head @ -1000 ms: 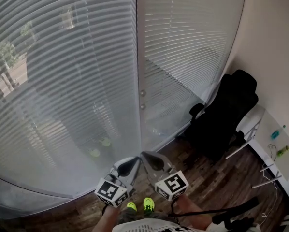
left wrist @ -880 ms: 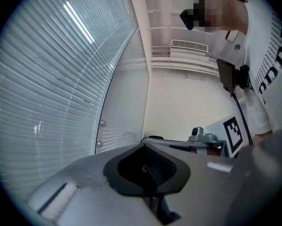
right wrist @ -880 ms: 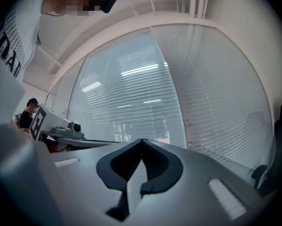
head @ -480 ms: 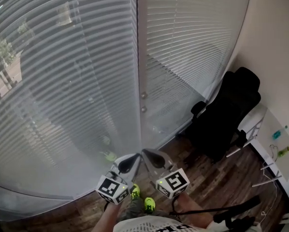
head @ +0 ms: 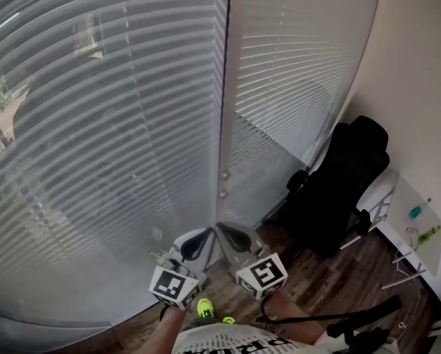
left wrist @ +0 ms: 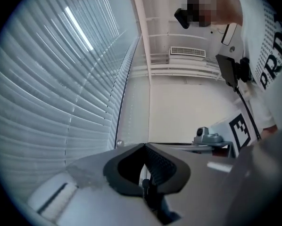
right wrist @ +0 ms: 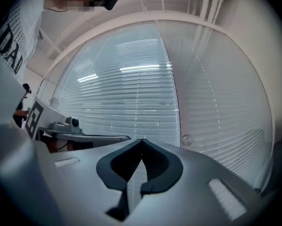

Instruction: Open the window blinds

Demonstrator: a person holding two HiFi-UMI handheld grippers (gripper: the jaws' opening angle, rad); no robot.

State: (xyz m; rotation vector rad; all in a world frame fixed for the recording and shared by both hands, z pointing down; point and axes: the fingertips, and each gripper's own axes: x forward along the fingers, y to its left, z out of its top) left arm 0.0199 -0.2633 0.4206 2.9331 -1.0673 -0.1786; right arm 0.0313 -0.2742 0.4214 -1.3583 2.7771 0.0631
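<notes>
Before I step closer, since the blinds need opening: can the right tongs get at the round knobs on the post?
Probably yes: the right tongs, shut and empty, face the knobs with nothing between; the chair stands off to the right.

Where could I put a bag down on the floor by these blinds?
Bare wooden floor shows between the black chair and the person's shoes. A narrow strip also runs below the blinds. The right corner is crowded: the chair fills it, beside the white desk.
</notes>
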